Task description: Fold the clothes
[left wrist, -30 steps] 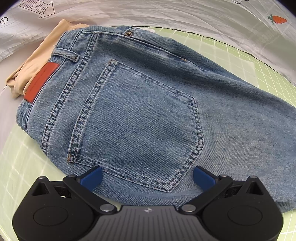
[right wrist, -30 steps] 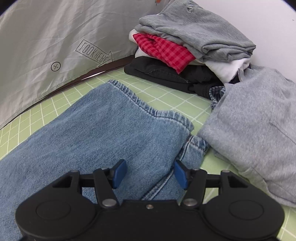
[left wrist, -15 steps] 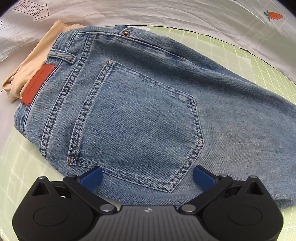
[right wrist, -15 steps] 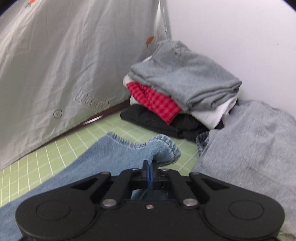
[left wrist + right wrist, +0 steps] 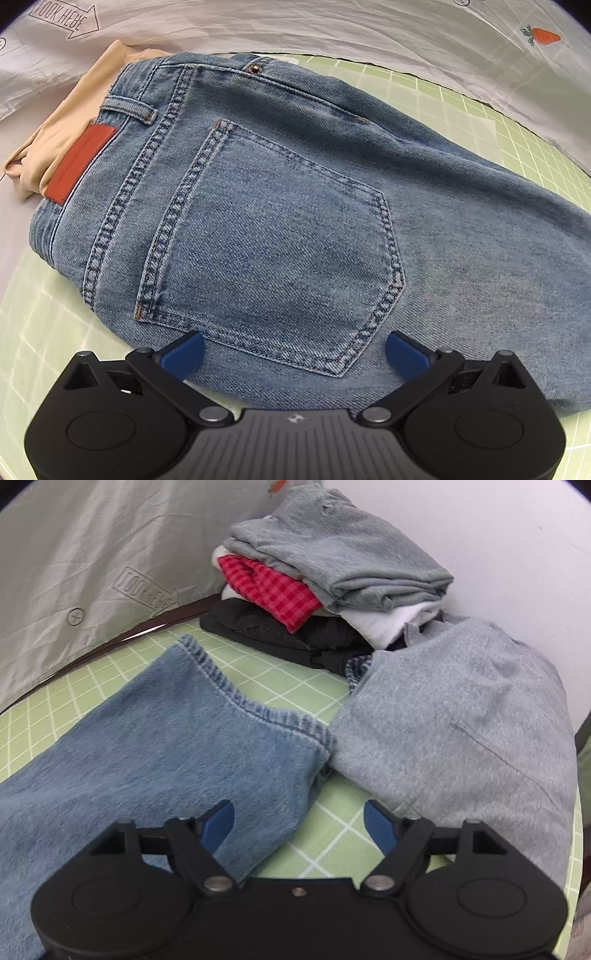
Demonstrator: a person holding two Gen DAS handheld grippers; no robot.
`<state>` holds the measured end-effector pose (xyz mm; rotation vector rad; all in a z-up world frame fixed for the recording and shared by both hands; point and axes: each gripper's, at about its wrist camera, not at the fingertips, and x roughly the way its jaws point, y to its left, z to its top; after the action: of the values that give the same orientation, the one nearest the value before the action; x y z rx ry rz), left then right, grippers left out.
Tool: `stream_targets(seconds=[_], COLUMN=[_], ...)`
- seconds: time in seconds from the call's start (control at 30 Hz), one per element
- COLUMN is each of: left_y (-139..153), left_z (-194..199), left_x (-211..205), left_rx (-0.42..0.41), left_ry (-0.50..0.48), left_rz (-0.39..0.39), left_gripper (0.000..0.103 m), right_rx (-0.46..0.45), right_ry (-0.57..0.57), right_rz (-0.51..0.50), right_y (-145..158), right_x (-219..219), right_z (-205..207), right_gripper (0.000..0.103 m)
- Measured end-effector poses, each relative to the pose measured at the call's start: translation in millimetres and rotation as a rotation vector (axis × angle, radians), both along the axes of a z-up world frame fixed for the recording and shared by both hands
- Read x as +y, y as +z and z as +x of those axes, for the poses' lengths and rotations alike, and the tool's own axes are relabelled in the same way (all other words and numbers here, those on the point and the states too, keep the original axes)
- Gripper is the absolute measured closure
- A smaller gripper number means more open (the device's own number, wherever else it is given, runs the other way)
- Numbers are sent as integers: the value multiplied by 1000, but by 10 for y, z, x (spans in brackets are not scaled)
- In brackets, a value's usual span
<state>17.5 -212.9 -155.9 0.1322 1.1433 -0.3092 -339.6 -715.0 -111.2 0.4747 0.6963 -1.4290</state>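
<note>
Both tongs spread, nothing pinched. Jeans (image 5: 295, 221) flat on the green grid mat (image 5: 280, 679): left gripper (image 5: 293, 350) over the back pocket, right gripper (image 5: 298, 821) over the leg hem (image 5: 258, 709). Risk: hem touches the grey sweater (image 5: 461, 731), so a wide bite there may drag it along; grabbing only the top denim layer skews the fold.

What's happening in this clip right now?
A person is folding jeans laid flat on a green mat. The left tongs sit open over the back pocket. The right tongs are open at the leg hem, gripping nothing. Folded clothes are stacked behind.
</note>
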Motion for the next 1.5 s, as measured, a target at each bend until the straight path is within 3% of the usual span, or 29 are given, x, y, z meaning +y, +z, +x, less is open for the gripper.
stream_targets(seconds=[0.07, 0.1, 0.37, 0.53, 0.67, 0.97, 1.23, 1.33, 1.4, 1.5], left_y=[46, 81, 419, 443, 299, 163, 64, 60, 57, 71], left_z=[-24, -32, 81, 165, 266, 577, 818, 848, 873, 909], left_x=[100, 180, 920, 1359, 1631, 1927, 1896, 1881, 1844, 1789], left_rx=[-6, -12, -118, -131, -105, -81, -53, -57, -63, -64], left_ry=[26, 47, 258, 328, 374, 337, 318, 339, 379, 388], left_rz=[-44, -79, -227, -258, -261, -382, -486, -520, -496, -490], left_gripper=[0, 0, 0, 0, 0, 0, 1, 12, 44, 61], right_rx=[-16, -30, -98, -62, 43, -100, -114, -111, -109, -106], right_ry=[82, 124, 439, 588, 608, 422, 370, 377, 381, 388], right_rz=[-4, -3, 97, 126, 95, 119, 88, 87, 87, 86], right_y=[60, 85, 59, 34, -12, -121, -175, -177, -178, -180], right_x=[186, 290, 1226, 1764, 2140, 2359, 2479, 2512, 2534, 2566], right_z=[163, 253, 1237, 1720, 1839, 1545, 1498, 1465, 1442, 1409], right_gripper=[5, 4, 3, 3, 3, 0, 0, 0, 0, 0])
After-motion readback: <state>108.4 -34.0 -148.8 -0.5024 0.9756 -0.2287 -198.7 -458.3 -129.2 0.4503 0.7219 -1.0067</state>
